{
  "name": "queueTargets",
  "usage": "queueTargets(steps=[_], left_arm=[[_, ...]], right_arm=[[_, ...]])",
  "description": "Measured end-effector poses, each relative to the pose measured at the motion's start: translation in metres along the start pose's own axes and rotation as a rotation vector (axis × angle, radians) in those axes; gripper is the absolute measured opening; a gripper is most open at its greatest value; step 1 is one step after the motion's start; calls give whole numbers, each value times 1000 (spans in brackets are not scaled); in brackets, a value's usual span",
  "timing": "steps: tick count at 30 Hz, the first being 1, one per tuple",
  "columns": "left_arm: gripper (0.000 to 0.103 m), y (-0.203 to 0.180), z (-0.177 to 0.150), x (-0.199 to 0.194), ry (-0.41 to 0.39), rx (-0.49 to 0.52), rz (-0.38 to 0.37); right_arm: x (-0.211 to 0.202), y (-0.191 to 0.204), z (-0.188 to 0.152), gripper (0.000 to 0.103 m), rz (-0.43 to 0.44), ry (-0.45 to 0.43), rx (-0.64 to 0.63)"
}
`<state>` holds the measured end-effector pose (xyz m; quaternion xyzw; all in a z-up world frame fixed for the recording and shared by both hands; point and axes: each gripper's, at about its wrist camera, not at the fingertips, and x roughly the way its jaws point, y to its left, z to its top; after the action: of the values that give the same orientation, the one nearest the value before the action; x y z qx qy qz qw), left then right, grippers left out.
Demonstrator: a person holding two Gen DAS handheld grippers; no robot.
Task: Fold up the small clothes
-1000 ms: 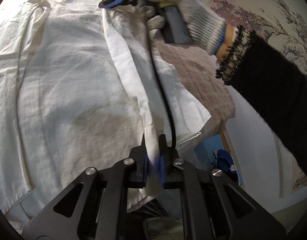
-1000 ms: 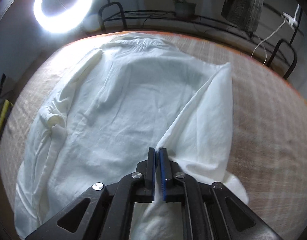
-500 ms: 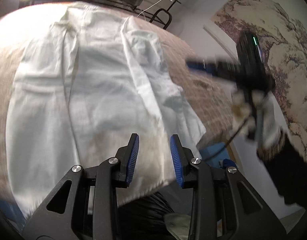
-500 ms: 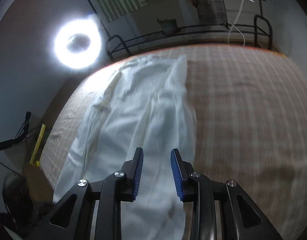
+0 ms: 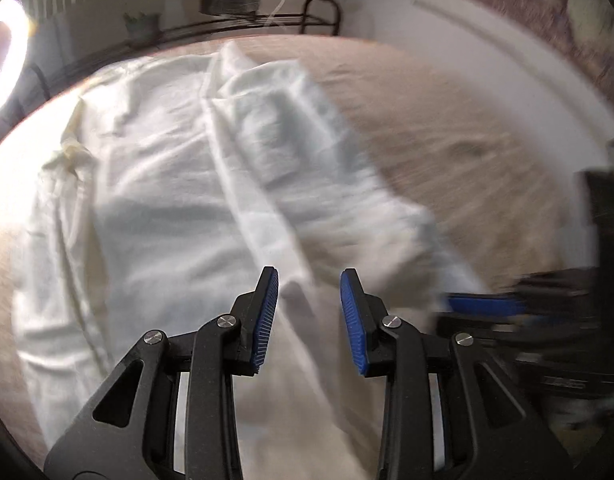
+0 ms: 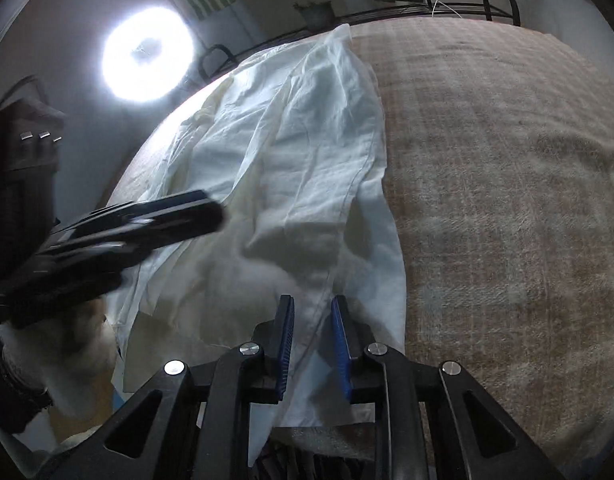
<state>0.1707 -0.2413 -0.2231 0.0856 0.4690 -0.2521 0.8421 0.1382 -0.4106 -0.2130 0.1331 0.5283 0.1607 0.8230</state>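
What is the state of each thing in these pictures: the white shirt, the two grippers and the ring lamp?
white shirt: spread on the brown blanket, one side folded over the middle, wrinkled.
left gripper: open, fingers above the shirt's near edge, holding nothing.
right gripper: its fingers have just been closing; narrow gap, the shirt's hem lies between them, pads not yet pressing.
ring lamp: switched on.

White shirt (image 5: 179, 208), beige-brown checked bed cover (image 6: 507, 184), black claw (image 6: 312, 336) with blue pads (image 6: 285, 344)
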Motion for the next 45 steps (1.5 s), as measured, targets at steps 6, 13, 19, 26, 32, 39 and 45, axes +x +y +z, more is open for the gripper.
queueTargets(steps=[6, 13, 19, 26, 32, 39, 45], left_arm=[[32, 54, -10, 3, -7, -173, 200], [32, 71, -24, -42, -73, -238, 92], [32, 36, -36, -77, -104, -175, -115], [32, 18, -73, -57, 51, -153, -147], [17, 23, -82, -52, 68, -199, -183], [10, 5, -75, -57, 15, -142, -175], [10, -4, -83, -47, 38, -104, -130]], right_arm=[[2, 4, 1, 13, -28, 7, -32], [-1, 1, -1, 14, -22, 6, -7], [-30, -19, -18, 28, 73, -48, 130], [-41, -18, -39, 35, 186, -9, 201], [-21, -1, -52, 15, 156, 70, 172], [-49, 7, -36, 0, 129, -9, 135], [-39, 1, -40, 0, 58, 45, 119]])
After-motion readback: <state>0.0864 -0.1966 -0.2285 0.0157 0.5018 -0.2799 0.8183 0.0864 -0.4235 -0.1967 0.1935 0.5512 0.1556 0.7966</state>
